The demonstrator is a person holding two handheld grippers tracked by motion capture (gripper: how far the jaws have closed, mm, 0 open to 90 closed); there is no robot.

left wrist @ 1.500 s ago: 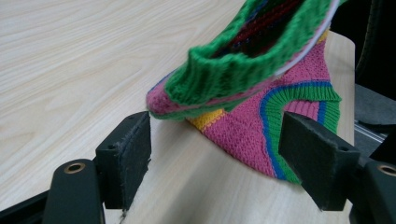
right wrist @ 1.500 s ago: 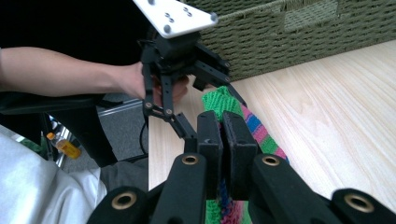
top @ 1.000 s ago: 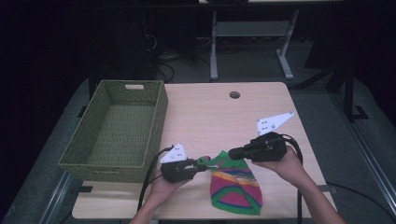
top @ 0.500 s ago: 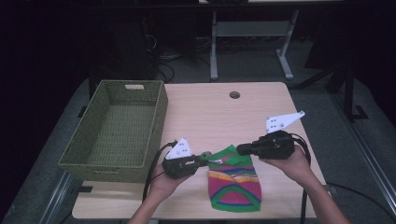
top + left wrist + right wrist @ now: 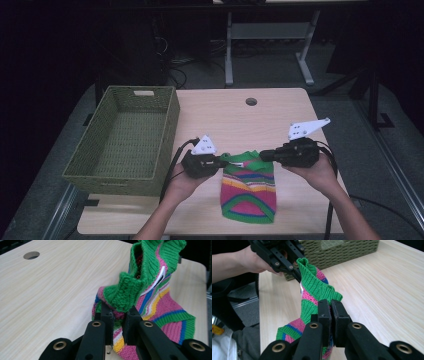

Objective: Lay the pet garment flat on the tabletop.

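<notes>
Pale wood table (image 5: 280, 117), striped knit piece held up by its green edge.

I have both sets of jaws nipped tight on the green ribbed hem: left gripper (image 5: 119, 317) at one corner, right gripper (image 5: 331, 312) at the other. From there the knit piece (image 5: 248, 190) hangs and drapes toward me, long axis running front-to-back, hem end facing away, near the table's front edge beside the woven basket (image 5: 125, 137).

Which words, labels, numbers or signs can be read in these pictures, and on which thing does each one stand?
No text can be read.
Tag on the knit piece: white with dark marks, seen edge-on, too blurred to read.
Basket, table, left gripper and right gripper: no lettering to see.
</notes>
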